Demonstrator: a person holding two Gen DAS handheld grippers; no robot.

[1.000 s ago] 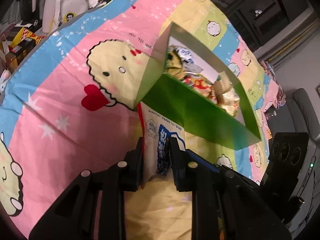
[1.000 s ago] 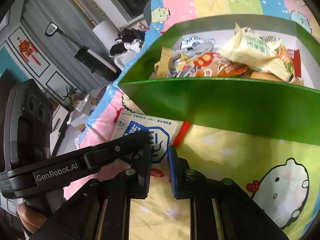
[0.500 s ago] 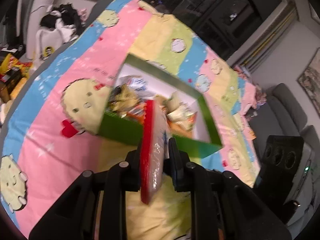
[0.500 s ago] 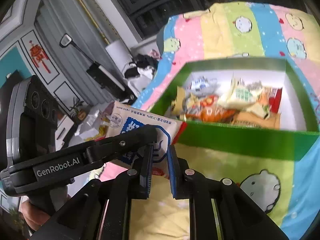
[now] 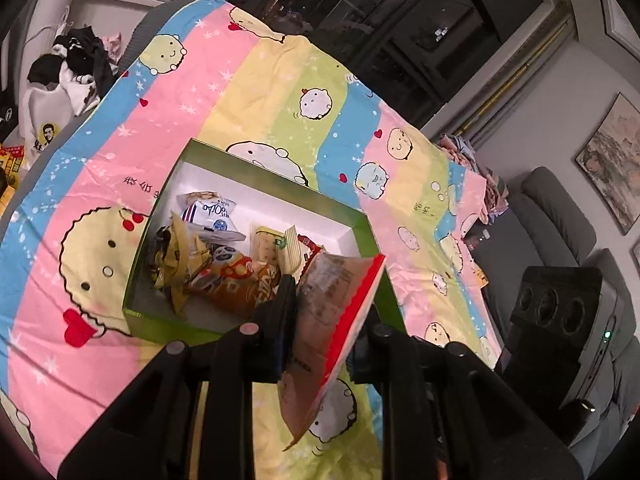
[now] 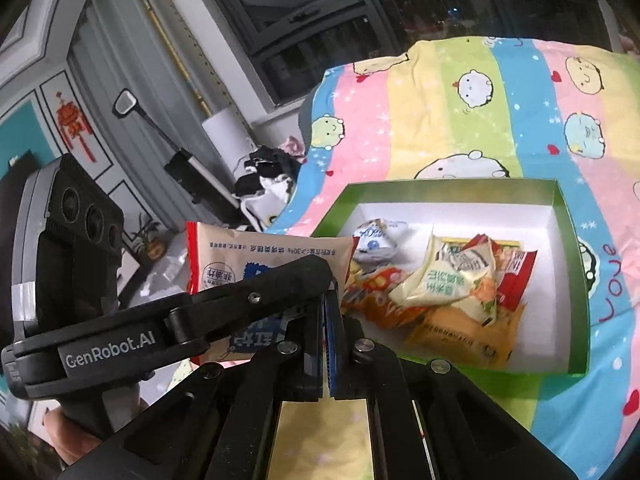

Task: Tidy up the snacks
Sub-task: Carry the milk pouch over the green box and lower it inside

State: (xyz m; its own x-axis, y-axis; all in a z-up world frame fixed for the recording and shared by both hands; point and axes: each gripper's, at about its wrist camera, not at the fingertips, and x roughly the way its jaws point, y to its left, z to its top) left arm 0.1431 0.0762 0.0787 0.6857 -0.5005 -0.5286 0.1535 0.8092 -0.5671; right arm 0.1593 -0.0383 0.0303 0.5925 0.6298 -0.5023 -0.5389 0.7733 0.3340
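Observation:
A beige snack packet (image 5: pixel 332 292) with a red edge hangs in the air, and my left gripper (image 5: pixel 324 316) is shut on it just before the near wall of the green box (image 5: pixel 256 164). The right wrist view shows the same packet (image 6: pixel 272 252) with blue print, crossed by the left gripper's black finger (image 6: pixel 260 300). The box (image 6: pixel 452 186) has a white inside and holds several snack packs (image 6: pixel 452 280). My right gripper (image 6: pixel 325 320) is shut with nothing between its blue pads, below and in front of the packet.
A striped cartoon bedsheet (image 5: pixel 280 80) covers the surface under the box. A pile of clothes (image 5: pixel 76 64) lies past its left edge and a grey sofa (image 5: pixel 560 208) stands on the right. A person's hand (image 6: pixel 60 436) grips the left gripper's handle.
Both grippers have risen. The packet came up off the sheet in the left gripper and now hangs at the box's near wall. The right jaws have come together.

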